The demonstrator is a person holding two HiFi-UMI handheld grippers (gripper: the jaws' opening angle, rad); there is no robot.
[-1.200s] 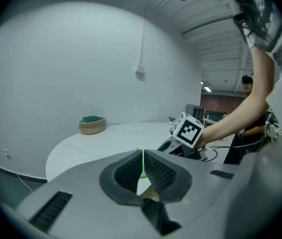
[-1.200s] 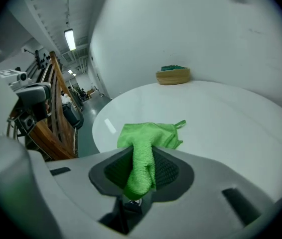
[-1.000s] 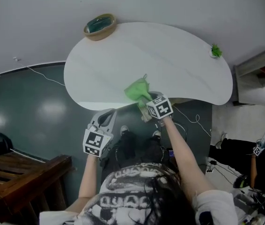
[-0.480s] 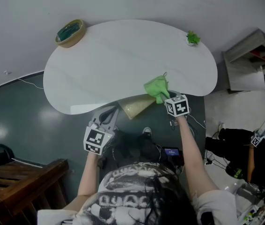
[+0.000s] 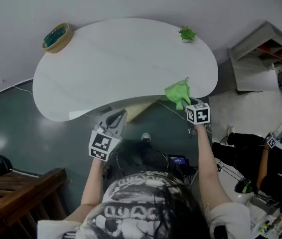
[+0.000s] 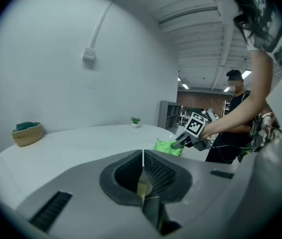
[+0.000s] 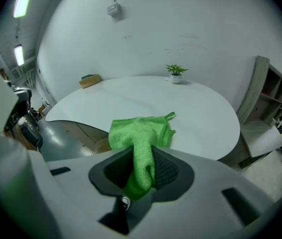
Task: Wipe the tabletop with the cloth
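**At the worktop's near edge, by its right end, cloth fans out ahead of your right gripper**

Near the right end of the white worktop (image 5: 106,59), your right gripper (image 5: 187,103) is pinching the green cloth (image 5: 177,91) by a bunched tail. In the right gripper view that tail runs straight down between the jaws. The loose body spreads flat on the surface just beyond them, pointing toward the far edge and the small potted plant (image 5: 186,33). The cloth therefore lies directly in front of this gripper, with its long axis in line with the jaws and touching the surface at the near edge.

Your left gripper (image 5: 112,122) has its jaws pressed together on nothing. It hangs off the worktop, below the near edge around the middle and over the dark floor, well apart from the cloth.

Most of the bare surface stretches away to your left, toward the basket (image 5: 57,36) at the far-left corner. The next stroke likely turns on sweeping the cloth leftward or pushing it toward the far edge. The right gripper is clearly the nearer one to do it.
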